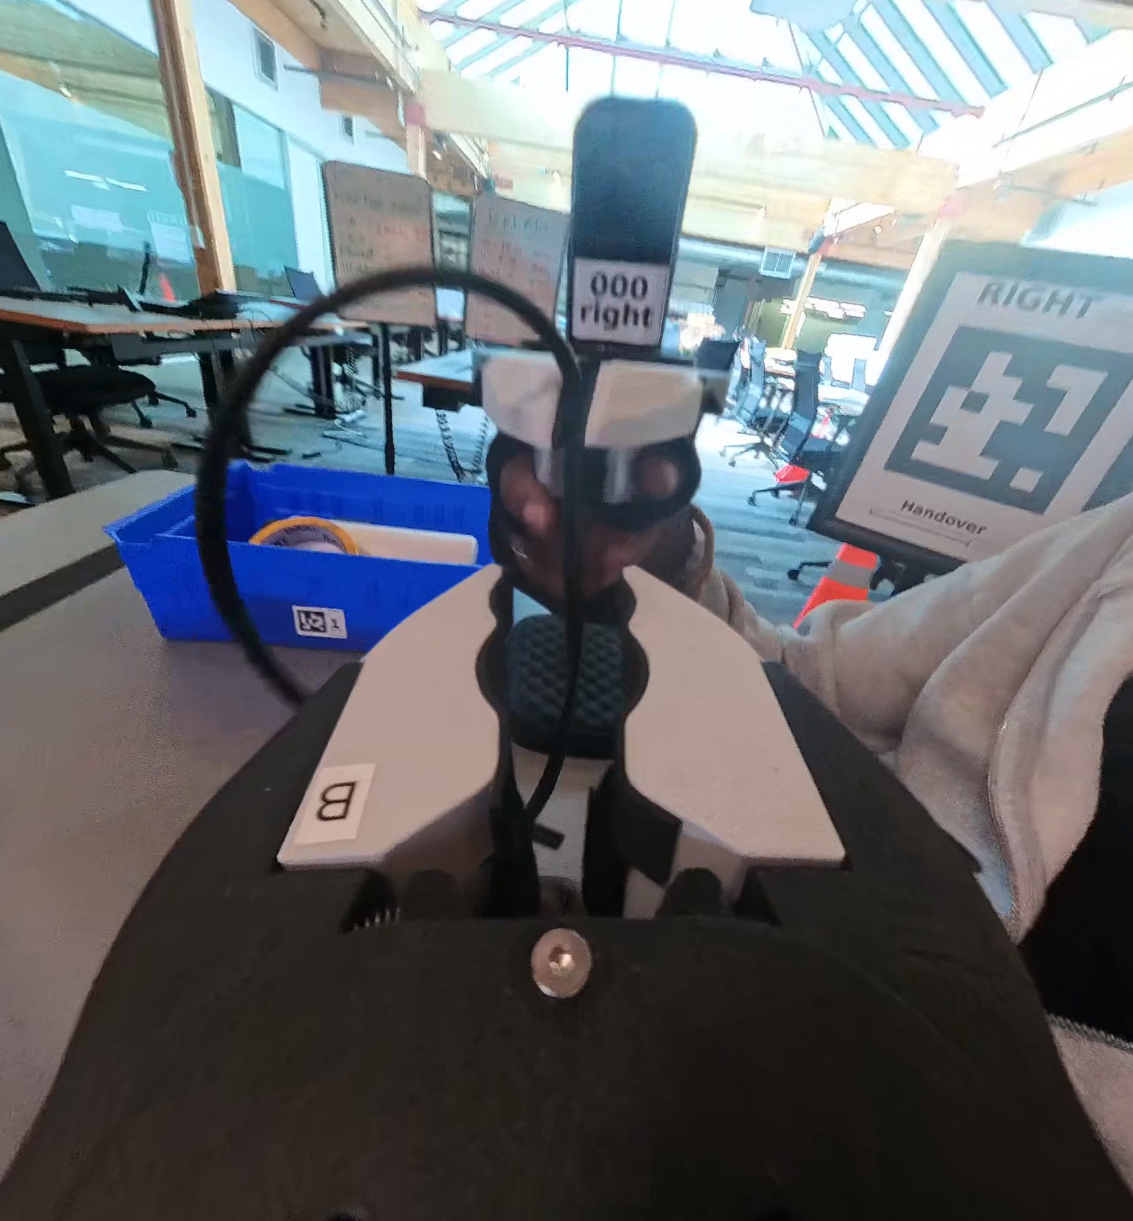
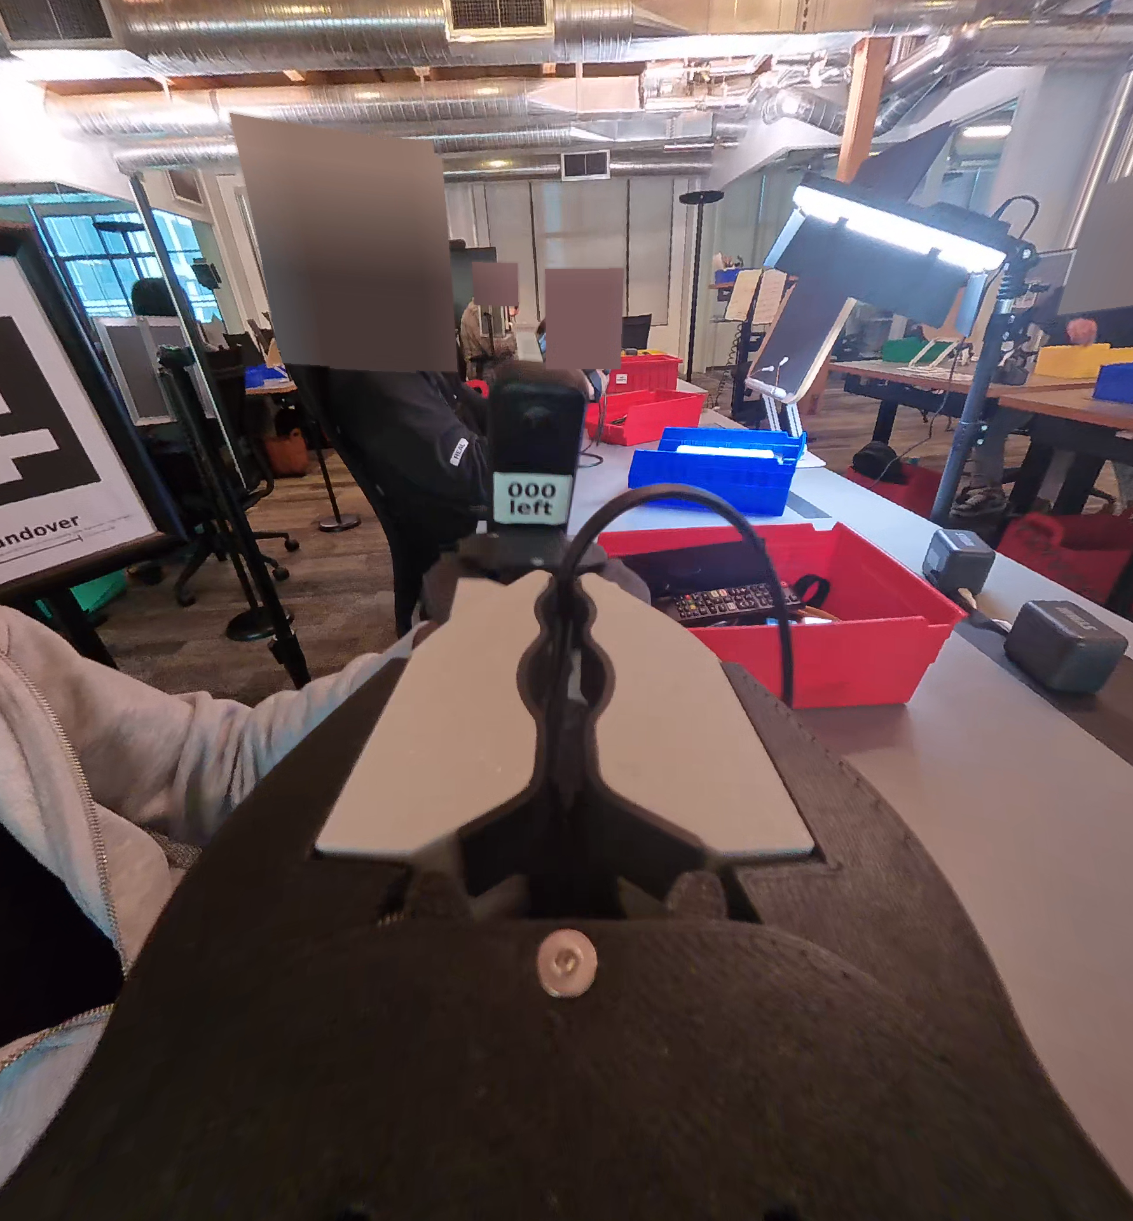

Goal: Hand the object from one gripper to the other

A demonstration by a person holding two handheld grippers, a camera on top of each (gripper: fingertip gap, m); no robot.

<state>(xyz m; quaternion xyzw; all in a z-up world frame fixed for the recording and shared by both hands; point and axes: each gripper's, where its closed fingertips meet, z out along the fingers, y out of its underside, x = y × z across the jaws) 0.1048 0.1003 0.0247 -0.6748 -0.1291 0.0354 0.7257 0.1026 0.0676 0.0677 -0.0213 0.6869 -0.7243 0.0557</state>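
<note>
You held the black cable (image 1: 570, 561) in mid-air between both tools: the left tool (image 1: 567, 594) pinched one stretch, the right tool (image 2: 567, 594) another. Opening either early would likely have let the loop whip free. Only the right view showed the red bin (image 2: 881, 634) on the counter (image 2: 1013, 826); the left view showed a blue bin (image 1: 220, 581).

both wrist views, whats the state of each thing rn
black cable: looped in the air, pinched by both grippers
left gripper: shut on the cable
right gripper: shut on the cable
blue bin: on the table, tape roll inside
red bin: on the table, remote inside
</note>
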